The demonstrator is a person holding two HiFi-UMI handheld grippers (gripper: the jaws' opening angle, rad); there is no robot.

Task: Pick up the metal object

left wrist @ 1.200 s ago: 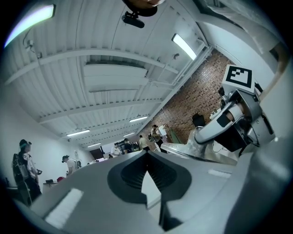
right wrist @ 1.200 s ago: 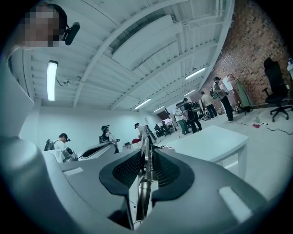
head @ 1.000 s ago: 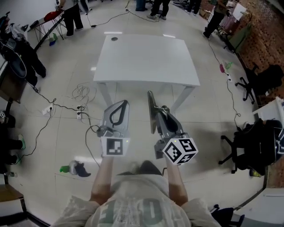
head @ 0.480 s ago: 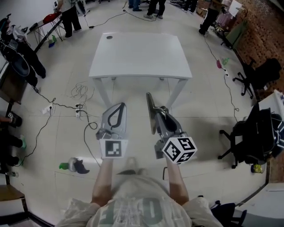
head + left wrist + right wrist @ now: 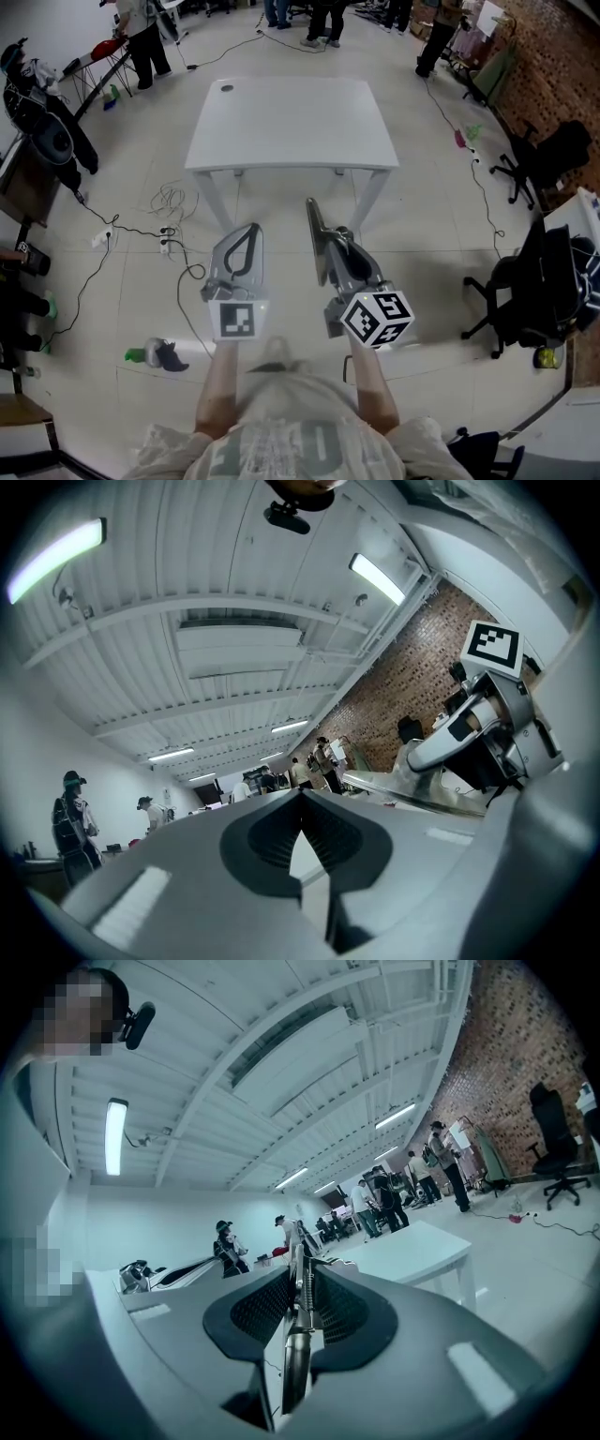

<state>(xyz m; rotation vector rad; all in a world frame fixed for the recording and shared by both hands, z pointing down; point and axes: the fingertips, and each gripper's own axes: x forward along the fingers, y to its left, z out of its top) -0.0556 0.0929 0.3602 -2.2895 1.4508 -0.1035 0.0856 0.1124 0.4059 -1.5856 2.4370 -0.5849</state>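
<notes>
My right gripper [image 5: 343, 246] is shut on a long, flat metal object [image 5: 316, 232], held in the air over the floor in front of the white table [image 5: 291, 122]. The metal object sticks out past the fingertips toward the table's front edge. In the right gripper view the metal object [image 5: 296, 1335] runs upright between the two dark pads [image 5: 347, 1312], which press on it. My left gripper [image 5: 249, 232] hangs beside it on the left, its jaws shut with nothing between them. In the left gripper view the left gripper [image 5: 302, 797] points up at the ceiling.
A small dark spot [image 5: 226, 89] lies at the table's far left corner. Cables and a power strip [image 5: 167, 239] lie on the floor at left, near a green and grey item [image 5: 156, 354]. Office chairs [image 5: 539, 291] stand at right. People stand at the back.
The table has shifted a little up and away in the head view. Both grippers keep nearly the same place, and the right one still holds the metal object.
</notes>
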